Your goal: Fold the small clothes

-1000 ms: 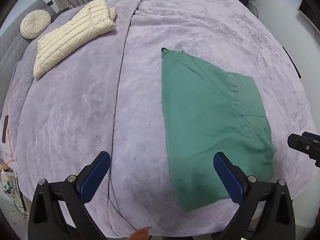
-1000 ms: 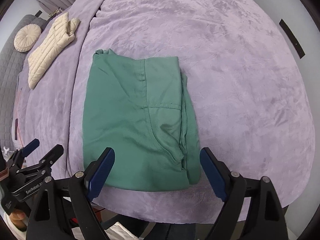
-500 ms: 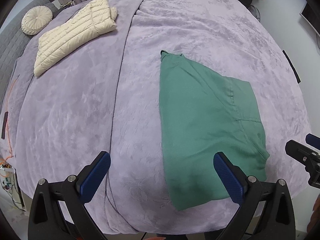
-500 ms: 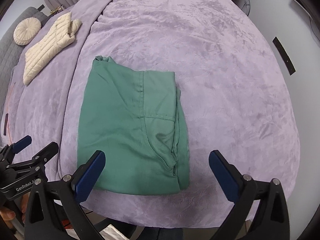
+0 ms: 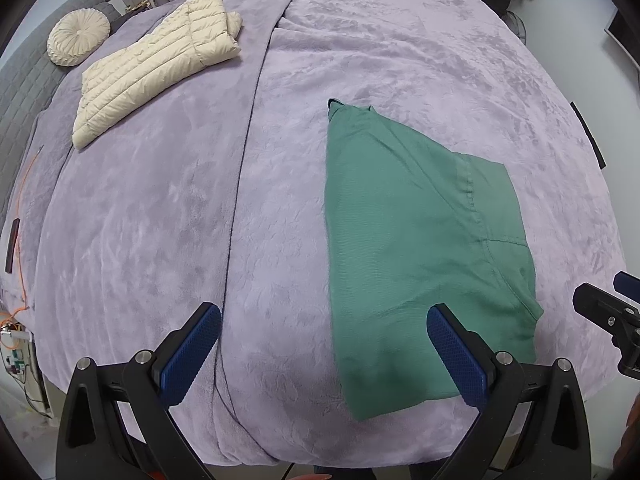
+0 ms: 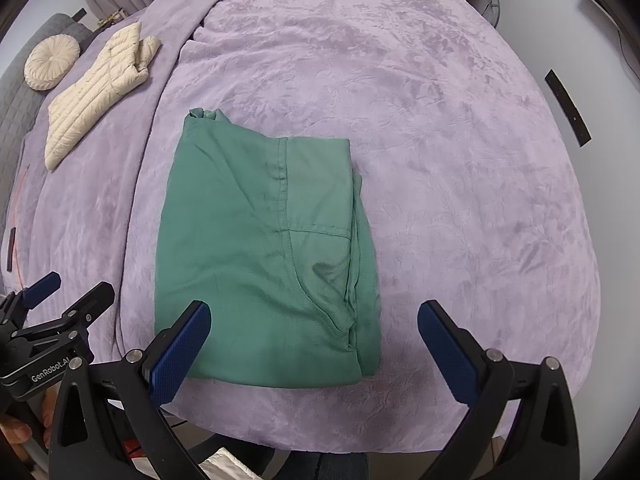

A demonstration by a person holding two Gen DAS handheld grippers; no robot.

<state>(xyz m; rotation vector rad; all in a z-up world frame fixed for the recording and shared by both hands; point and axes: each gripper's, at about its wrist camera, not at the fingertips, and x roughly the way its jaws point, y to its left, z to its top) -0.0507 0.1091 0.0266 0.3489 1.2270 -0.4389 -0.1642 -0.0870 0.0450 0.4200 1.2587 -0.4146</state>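
Lilac plush bed carries a folded green cotton garment mid-frame; both claws gape empty, so pinch its near corners evenly.

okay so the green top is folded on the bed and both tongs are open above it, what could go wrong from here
1. The green top lies near the bed's front edge; a tug toward the person could drag it off.
2. Its loose layers on the right side may splay if the right tongs pinch only the upper one.
3. The plush purple blanket could get caught by the left tongs.
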